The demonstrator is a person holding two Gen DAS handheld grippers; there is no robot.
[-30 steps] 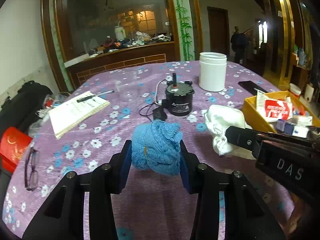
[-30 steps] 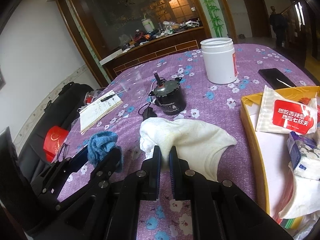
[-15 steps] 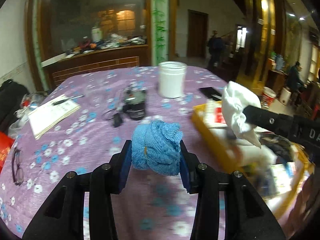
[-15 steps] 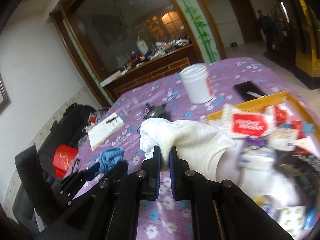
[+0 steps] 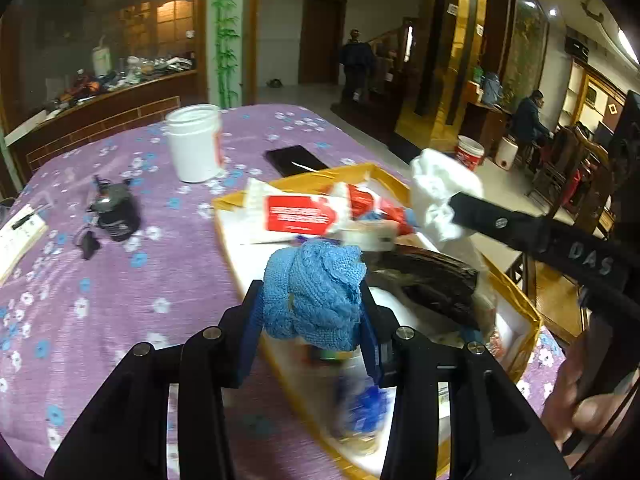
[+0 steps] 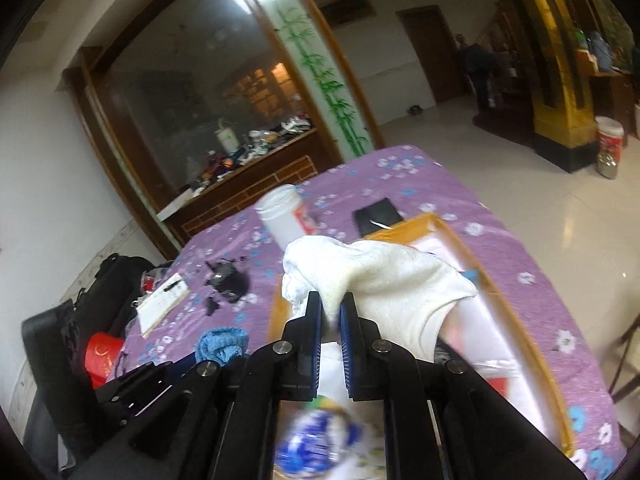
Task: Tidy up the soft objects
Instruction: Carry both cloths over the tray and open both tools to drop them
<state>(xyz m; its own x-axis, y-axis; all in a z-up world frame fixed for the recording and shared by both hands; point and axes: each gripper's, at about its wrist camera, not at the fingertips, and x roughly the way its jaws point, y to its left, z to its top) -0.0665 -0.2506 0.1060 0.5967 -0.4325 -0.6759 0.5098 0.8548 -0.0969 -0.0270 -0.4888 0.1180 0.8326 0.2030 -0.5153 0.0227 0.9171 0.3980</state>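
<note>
Blue knit: a crumpled blue knitted cloth (image 5: 316, 292) sits clamped between the blue-padded fingers of the left tool (image 5: 310, 312), lifted over the near end of a yellow cardboard tray (image 5: 516, 292).
White cloth: a cream-white terry cloth (image 6: 384, 276) is pinched in the right tool (image 6: 330, 320), whose jaws are pressed almost together on a fold; the rest drapes forward above the tray. In the left wrist view the same cloth (image 5: 440, 192) hangs off the right tool's tip, above the tray's far right corner.
Tray contents: red-and-white snack packets (image 5: 300, 216), a dark flat object (image 5: 432, 280) and a blurred blue-and-white container (image 5: 356, 404) lie inside.
Bench: a round bench under a purple flowered tablecloth (image 5: 120, 280) carries the tray on its right side.
Elsewhere on the bench: a white plastic jar (image 5: 194, 142), a black phone (image 5: 296, 158) just beyond the tray, a small black motor with cable (image 5: 116, 216) and an open notebook (image 6: 162, 308) at the left edge.
Background: a person (image 5: 354, 62) stands near a wooden door, another sits at right (image 5: 528, 114).
</note>
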